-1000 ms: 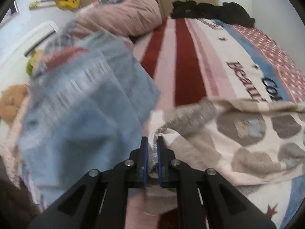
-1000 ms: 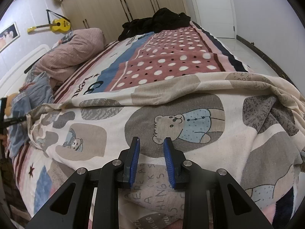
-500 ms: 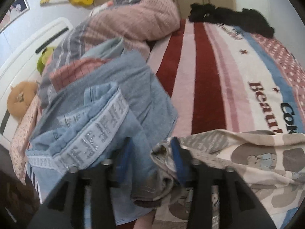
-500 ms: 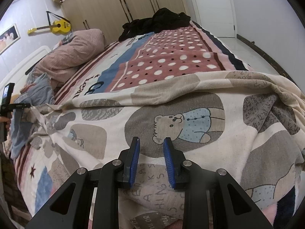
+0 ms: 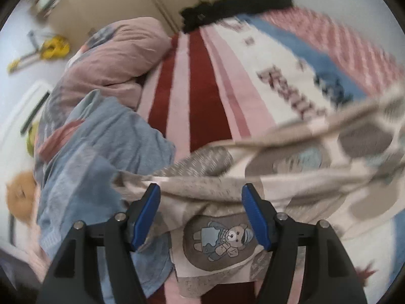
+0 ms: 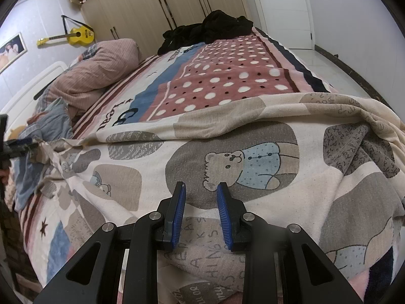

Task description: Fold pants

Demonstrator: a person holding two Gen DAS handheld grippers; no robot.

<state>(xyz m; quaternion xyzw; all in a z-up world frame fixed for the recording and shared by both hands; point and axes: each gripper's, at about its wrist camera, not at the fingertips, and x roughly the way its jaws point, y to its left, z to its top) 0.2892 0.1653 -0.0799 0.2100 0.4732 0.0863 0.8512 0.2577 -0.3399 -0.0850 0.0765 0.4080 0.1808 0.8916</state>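
Pants: cream bear-print cloth spread across the near end of the bed; fills the lower half of the right wrist view, its far-left end bunched near the left edge of that frame; in the left wrist view it runs from lower centre to the right edge
Left gripper: jaws have just been opening and now stand wide apart; a rumpled end of the pants lies between and below them, with neither blue pad pressing on it; frame blurred towards the right
Right gripper: jaws narrowly apart, low centre of its frame; the bear print shows between the pads; whether the tips touch the cloth I cannot tell; nothing looks clamped
Handling: thin, soft knit by its look; light, limp, not fragile; it will sag and crease wherever unsupported, and a single-layer pinch may slip; likely to drag on the fleecy blanket beneath
Where to grip: judged best at an edge or corner, pinching through both layers at the hem or waistband; the bunched left end wants smoothing flat first
Neighbours: a blue garment heaped at the left of the left wrist view, touching the pants' end; take care not to catch it in the same pinch; pink pillow upper left, well apart
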